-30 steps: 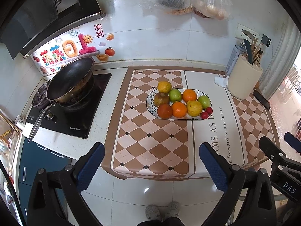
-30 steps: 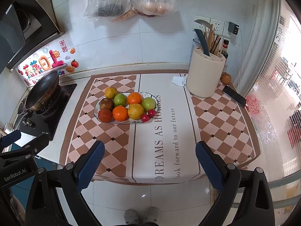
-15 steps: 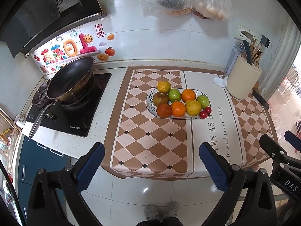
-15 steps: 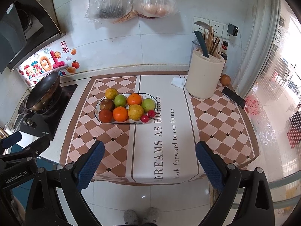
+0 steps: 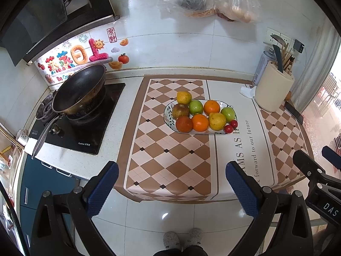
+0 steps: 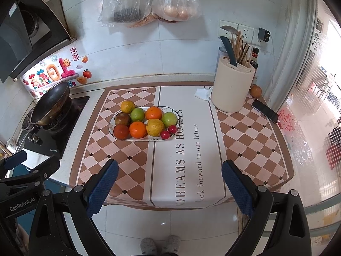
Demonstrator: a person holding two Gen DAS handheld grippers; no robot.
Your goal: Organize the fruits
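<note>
A white oval plate (image 5: 168, 115) (image 6: 111, 128) sits on the checkered counter mat and holds several fruits: oranges (image 5: 200, 122) (image 6: 137, 129), green apples (image 5: 195, 107) (image 6: 137, 114), yellow citrus (image 5: 217, 121) (image 6: 155, 127), a dark red fruit (image 5: 184, 124) (image 6: 121, 131) and two small red fruits (image 5: 231, 126) (image 6: 168, 132). My left gripper (image 5: 172, 189) is open and empty, held back over the floor in front of the counter edge. My right gripper (image 6: 170, 188) is open and empty, also short of the counter. One more orange fruit (image 6: 255, 91) lies behind the utensil holder.
A black wok (image 5: 78, 89) sits on the stove at the left. A cream utensil holder (image 5: 273, 91) (image 6: 232, 87) with a knife stands at the back right, a phone (image 6: 265, 111) beside it. Plastic bags (image 6: 149, 0) hang on the wall.
Both grippers have drawn back slightly from the counter; the plate looks a little farther away. The jaws stay open and nothing on the counter has moved.
</note>
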